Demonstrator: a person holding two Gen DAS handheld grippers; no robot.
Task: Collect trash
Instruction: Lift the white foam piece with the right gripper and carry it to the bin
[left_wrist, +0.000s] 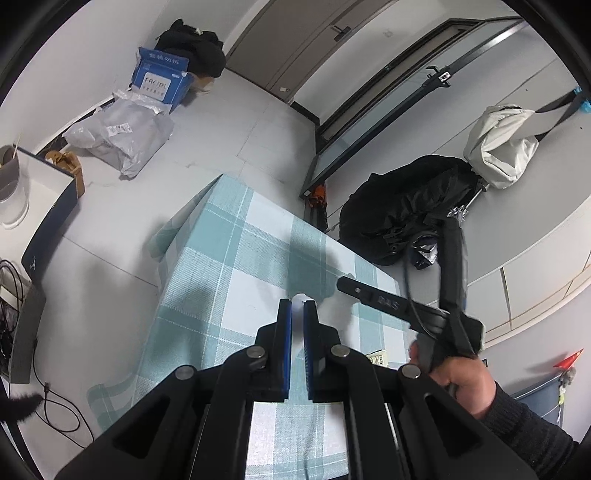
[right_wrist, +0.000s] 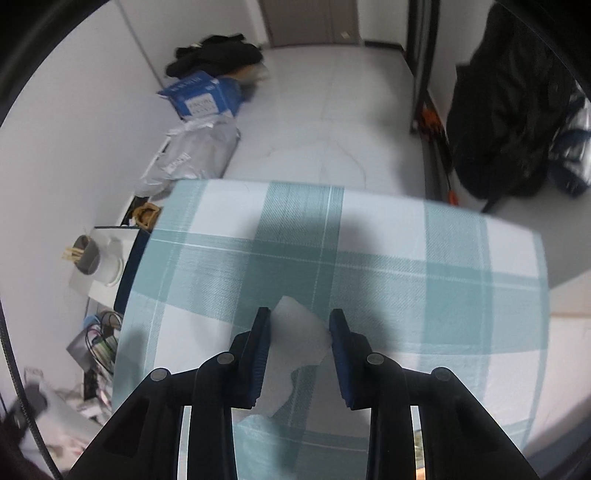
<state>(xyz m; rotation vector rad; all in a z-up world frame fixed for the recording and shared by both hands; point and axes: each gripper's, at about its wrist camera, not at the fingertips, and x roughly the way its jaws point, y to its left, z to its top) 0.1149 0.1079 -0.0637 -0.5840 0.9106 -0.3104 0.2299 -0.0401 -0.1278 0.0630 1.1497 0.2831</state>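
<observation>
Blue pads (right_wrist: 263, 354) of the right gripper (right_wrist: 300, 332) pinch a white tissue (right_wrist: 301, 332) (probably lifted off the checked tablecloth (right_wrist: 406, 266)); next, carry it to a bin. Left gripper (left_wrist: 297, 314) is pressed together on a white scrap (left_wrist: 298, 297).

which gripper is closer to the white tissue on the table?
Right. The right gripper has the white tissue between its pads; the left gripper is shut, apparently pinching a different white scrap.

The white tissue (right_wrist: 299, 332) is running down behind the right gripper's (right_wrist: 300, 325) frame, so its lower end is staying hidden, and in the left wrist view only a white sliver is peeking above the left gripper's (left_wrist: 297, 306) tips. The table's (right_wrist: 443, 295) near edge is being cut off, and the floor clutter at lower left is blurring past recognition.
</observation>
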